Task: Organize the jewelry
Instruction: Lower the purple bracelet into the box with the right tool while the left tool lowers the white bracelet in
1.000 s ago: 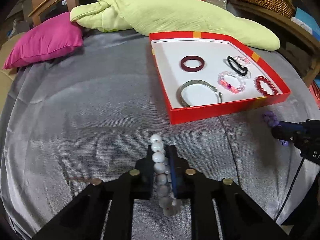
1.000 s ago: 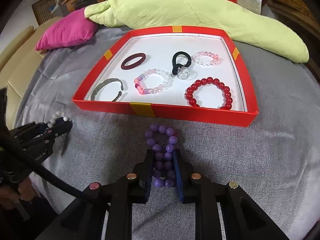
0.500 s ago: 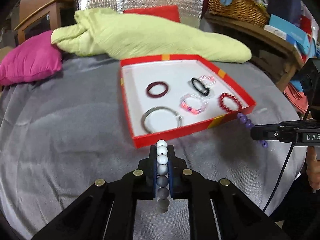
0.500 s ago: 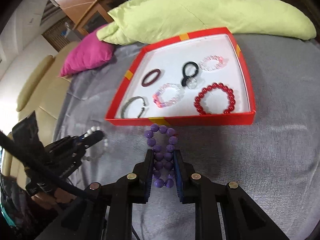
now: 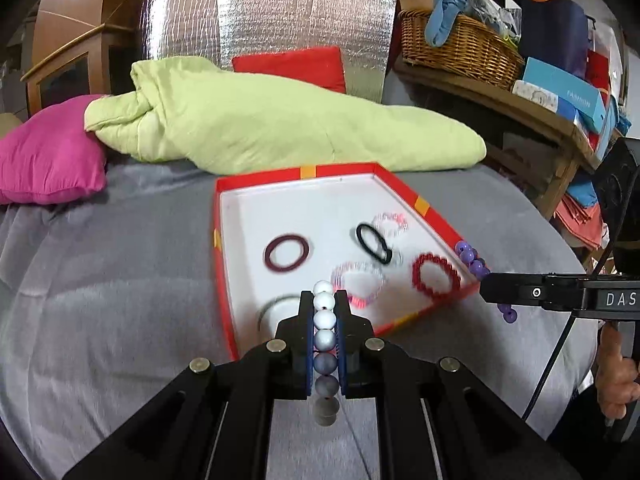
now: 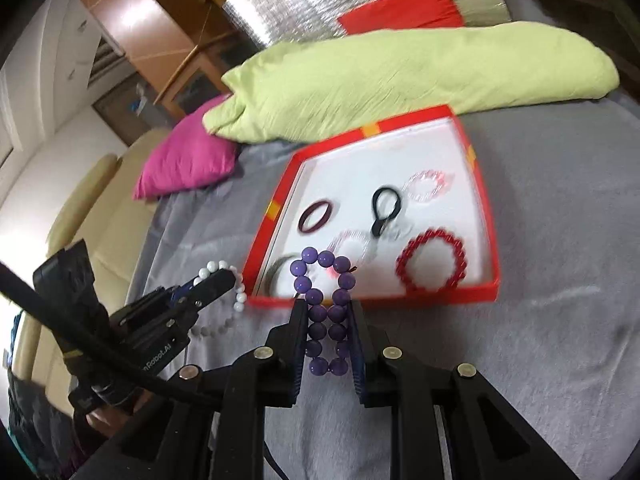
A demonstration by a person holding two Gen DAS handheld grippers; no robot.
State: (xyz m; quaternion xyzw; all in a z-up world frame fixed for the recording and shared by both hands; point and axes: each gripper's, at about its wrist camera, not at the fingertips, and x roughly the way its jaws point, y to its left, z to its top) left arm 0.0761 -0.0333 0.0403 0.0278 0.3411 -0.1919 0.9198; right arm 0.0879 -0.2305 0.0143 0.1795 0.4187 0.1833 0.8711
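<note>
Both grippers raised since earlier: my left gripper [image 5: 324, 322] pinches round white bead bracelet [image 5: 325, 336]; right gripper [image 6: 325, 320] clamps glossy purple bead bracelet [image 6: 325, 300], angled down near red tray's [image 6: 372, 300] front edge.

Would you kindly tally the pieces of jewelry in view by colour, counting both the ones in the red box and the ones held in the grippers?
Clear-pink bead bracelets: 2
Red bead bracelet: 1
Dark red bangle: 1
Black loop: 1
Silver bangle: 1
White bead bracelet: 1
Purple bead bracelet: 1
Total: 8
</note>
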